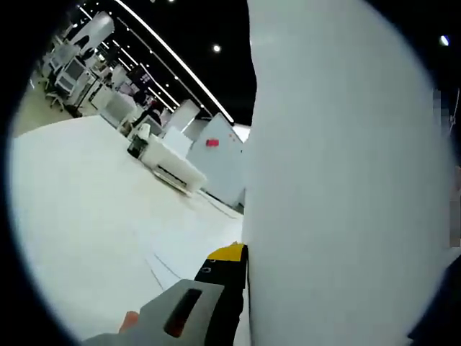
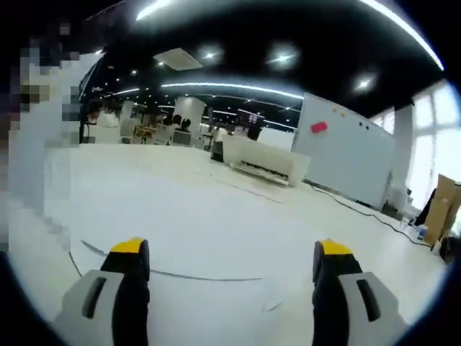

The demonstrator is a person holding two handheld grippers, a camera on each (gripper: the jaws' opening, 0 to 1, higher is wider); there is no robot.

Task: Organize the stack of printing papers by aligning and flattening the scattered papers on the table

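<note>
both fingers of my right gripper (image 2: 230, 270) stand spread wide with nothing between them, yellow tips hovering low over the table (image 2: 216, 209). just beyond the tips a loose sheet (image 2: 209, 249) lies flat on the table, its curved edge showing as a thin dark line running between the two fingers.

on my left gripper (image 1: 232, 288) i see one finger (image 1: 216, 295), yellow-tipped, pressed right against the face of the raised papers (image 1: 338, 180). the other finger is hidden behind the paper, so i cannot tell for certain how the jaws stand; my guess is they pinch the papers, since these stand upright, lifted off the table, with the edge running up along the finger. in the right gripper view a pale slab at the left is likely the same papers, but it is partly mosaicked and i won't press that.

further out in the left gripper view, more sheets (image 1: 180, 252) lie flat on the table, edges not lined up. a printer (image 2: 263, 164) sits at the far side of the table, a whiteboard (image 2: 346, 155) behind it.

as i judge it, the job is midway at best: some papers are gathered and held up, perhaps for squaring, while others are scattered. left to do: collect the loose sheets, align the edges, lay the stack down and flatten it.
</note>
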